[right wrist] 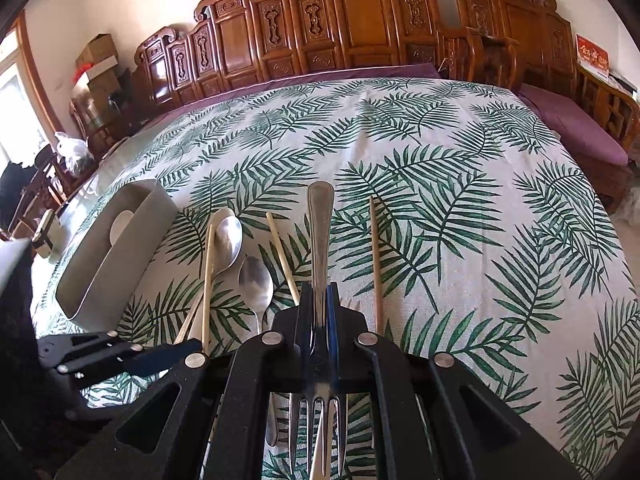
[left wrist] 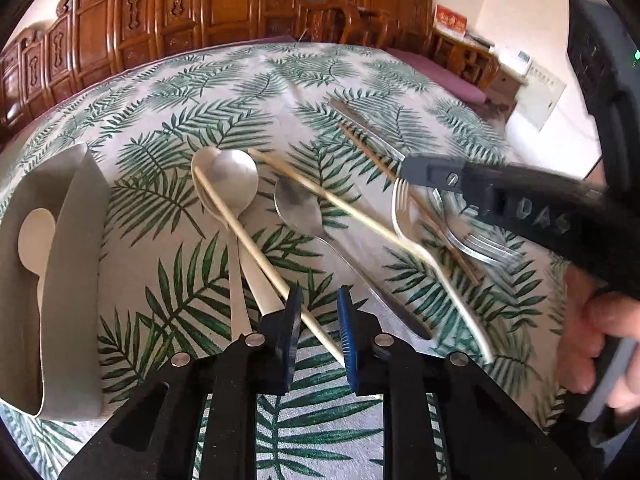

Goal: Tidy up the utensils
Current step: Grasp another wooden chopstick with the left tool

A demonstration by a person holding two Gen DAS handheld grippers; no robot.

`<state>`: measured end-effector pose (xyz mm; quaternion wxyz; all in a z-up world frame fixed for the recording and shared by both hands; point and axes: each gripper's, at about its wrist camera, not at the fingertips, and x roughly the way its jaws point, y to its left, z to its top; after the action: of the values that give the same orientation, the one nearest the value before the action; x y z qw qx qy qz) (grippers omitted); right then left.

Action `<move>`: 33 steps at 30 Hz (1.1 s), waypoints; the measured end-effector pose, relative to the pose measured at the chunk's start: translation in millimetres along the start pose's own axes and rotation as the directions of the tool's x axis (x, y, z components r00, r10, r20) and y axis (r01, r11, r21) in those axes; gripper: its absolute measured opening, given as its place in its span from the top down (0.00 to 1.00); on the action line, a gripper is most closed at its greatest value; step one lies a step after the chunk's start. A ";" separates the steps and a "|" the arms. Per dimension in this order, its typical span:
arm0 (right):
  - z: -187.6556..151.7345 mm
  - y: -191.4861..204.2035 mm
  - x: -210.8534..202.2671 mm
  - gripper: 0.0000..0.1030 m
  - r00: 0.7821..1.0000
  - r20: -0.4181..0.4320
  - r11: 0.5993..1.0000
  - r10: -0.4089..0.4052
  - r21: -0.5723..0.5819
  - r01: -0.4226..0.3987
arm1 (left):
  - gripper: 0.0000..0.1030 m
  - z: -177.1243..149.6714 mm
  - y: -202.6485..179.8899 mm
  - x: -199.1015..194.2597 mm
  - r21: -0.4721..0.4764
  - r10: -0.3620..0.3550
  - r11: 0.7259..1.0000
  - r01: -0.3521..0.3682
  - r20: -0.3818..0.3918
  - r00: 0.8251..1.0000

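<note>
Fork [right wrist: 320, 240]: stiff, slick steel, light; I pinch its neck, just above the tines, so it may swivel.
Look: polished, 4 tines toward my camera, handle pointing at the table's far edge.
Right gripper [right wrist: 318, 312]: clamped on the fork, lifted above the leaf cloth.
Left gripper [left wrist: 318, 312]: jaws apart, straddling a pale chopstick [left wrist: 256, 248].
Holder [right wrist: 108, 256]: grey, near the table's left edge.

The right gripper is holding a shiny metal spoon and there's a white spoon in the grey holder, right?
Not quite. The right gripper is shut on a shiny metal fork, as the right wrist view shows. The white plastic spoon does sit in the grey oval holder.
</note>
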<state>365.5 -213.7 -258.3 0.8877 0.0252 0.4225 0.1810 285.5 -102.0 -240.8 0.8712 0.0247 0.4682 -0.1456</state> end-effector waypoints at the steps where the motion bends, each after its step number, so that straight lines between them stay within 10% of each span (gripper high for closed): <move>1: 0.1 0.0 -0.2 0.92 1.000 0.000 1.000 0.002 0.000 -0.002 | 0.83 -0.3 -1.7 0.0 0.011 0.018 1.000 -0.018 -0.006 1.000; 33: -0.9 21.6 -2.4 0.92 0.999 -0.004 0.999 0.037 -0.037 -0.037 | 0.96 -11.8 35.8 -52.4 -0.055 0.007 0.998 -0.006 0.025 1.000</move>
<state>356.9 -194.5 -252.9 0.8839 0.0164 0.4198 0.2054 258.7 -53.6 -207.6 0.8779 0.0004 0.4607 -0.1303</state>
